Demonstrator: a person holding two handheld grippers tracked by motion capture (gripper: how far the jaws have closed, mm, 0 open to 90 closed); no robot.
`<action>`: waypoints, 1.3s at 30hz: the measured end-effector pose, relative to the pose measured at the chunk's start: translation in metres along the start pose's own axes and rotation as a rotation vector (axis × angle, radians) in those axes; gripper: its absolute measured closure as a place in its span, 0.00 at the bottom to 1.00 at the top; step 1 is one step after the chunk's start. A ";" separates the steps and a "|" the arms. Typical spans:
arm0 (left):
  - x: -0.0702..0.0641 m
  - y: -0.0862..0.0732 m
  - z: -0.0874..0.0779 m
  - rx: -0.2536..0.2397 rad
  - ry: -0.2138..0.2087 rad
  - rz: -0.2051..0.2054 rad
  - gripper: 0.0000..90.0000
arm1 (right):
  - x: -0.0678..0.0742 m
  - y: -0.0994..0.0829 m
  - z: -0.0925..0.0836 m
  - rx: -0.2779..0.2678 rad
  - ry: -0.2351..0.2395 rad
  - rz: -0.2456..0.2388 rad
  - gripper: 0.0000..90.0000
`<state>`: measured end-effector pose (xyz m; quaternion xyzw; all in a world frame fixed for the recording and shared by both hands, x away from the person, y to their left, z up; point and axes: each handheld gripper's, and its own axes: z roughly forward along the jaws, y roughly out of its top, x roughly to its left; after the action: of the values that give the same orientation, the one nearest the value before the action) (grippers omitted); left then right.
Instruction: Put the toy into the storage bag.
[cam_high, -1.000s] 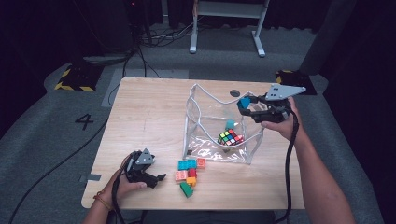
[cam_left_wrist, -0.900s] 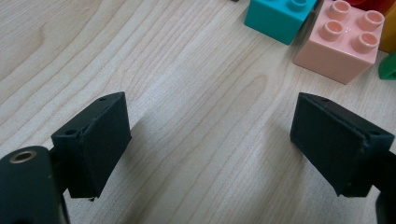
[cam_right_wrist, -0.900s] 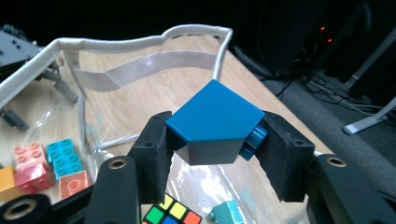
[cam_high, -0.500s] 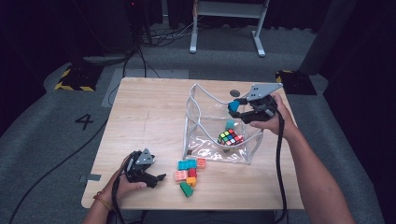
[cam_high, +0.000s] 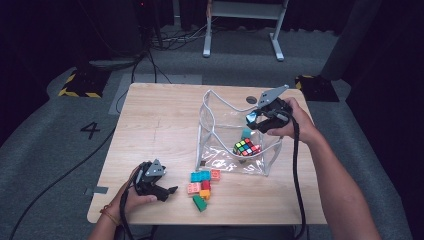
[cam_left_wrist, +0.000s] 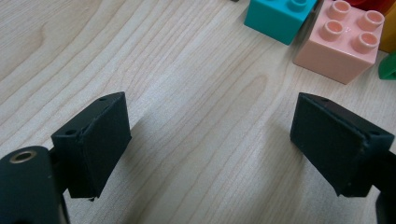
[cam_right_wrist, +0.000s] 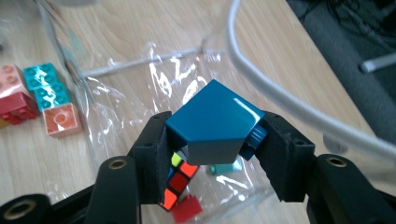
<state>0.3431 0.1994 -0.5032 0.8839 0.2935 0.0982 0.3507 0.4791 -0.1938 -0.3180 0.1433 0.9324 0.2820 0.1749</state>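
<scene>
Since a second ago the right gripper (cam_high: 253, 119) has slid over the bag (cam_high: 215, 107), half-closed on a blue block (cam_right_wrist: 212, 122) — light, rigid, slick, gripped corner-on; left gripper (cam_left_wrist: 210, 149) open, empty.

Light wooden table (cam_high: 160, 125), grain running lengthwise, standing on grey carpet. Directly on it: a clear plastic bag (cam_high: 220, 162) with white piping, right of centre, standing open; a cluster of toy bricks (cam_high: 202, 185) (teal, pink, red, orange, green) just near-left of the bag. Far-left half is bare wood.
</scene>
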 end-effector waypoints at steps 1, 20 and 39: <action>0.000 0.000 0.000 0.000 0.000 0.000 0.14 | -0.001 -0.002 0.001 0.005 0.008 0.024 0.53; 0.001 0.001 0.000 0.001 0.011 0.006 0.14 | -0.008 -0.027 -0.004 0.090 0.006 0.066 0.52; 0.001 0.001 0.000 0.001 0.012 0.008 0.14 | 0.005 -0.056 -0.049 -0.278 -0.057 0.235 0.37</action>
<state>0.3439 0.1994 -0.5028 0.8845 0.2923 0.1046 0.3482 0.4454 -0.2607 -0.3131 0.2336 0.8560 0.4224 0.1851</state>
